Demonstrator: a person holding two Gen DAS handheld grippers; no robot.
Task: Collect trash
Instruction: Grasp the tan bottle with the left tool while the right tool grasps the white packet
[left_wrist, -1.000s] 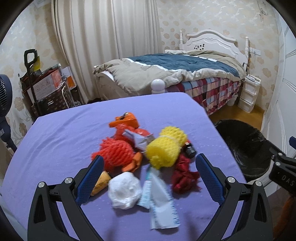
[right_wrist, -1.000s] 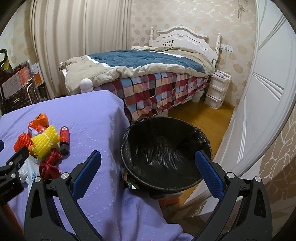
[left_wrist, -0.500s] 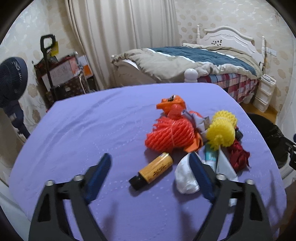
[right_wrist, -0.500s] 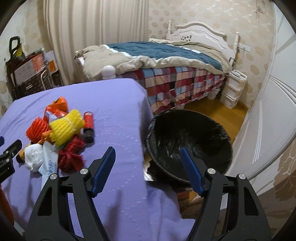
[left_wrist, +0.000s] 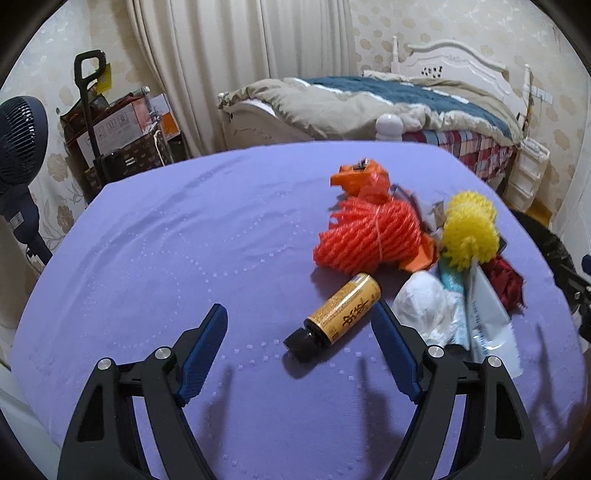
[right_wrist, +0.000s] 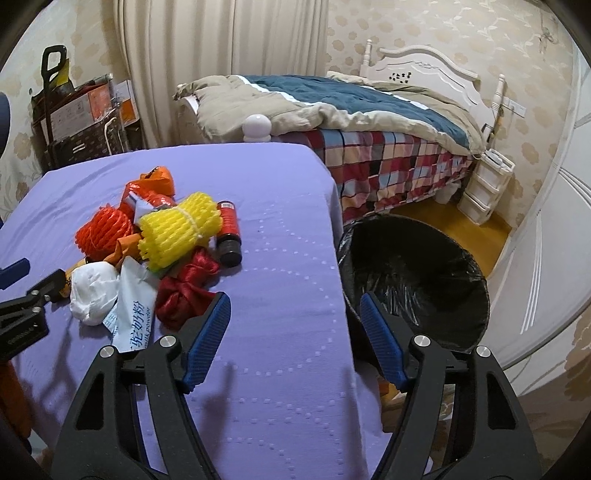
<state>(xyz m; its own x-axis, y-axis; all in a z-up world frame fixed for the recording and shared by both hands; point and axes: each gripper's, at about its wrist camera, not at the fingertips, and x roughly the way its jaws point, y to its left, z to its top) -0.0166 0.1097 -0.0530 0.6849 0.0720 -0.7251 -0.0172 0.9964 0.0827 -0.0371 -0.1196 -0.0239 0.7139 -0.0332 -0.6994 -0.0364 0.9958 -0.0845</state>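
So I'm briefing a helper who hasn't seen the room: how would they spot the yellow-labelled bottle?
On the purple table, find the trash pile. The bottle lies at its near edge, below the orange foam net. Only it has a yellow label and black cap.

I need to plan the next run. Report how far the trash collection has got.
Done: nothing visible; the black-lined bin looks empty. In hand: nothing; the left gripper and right gripper are both open and empty. Left: the whole pile, including the yellow bottle, orange net and white wad.
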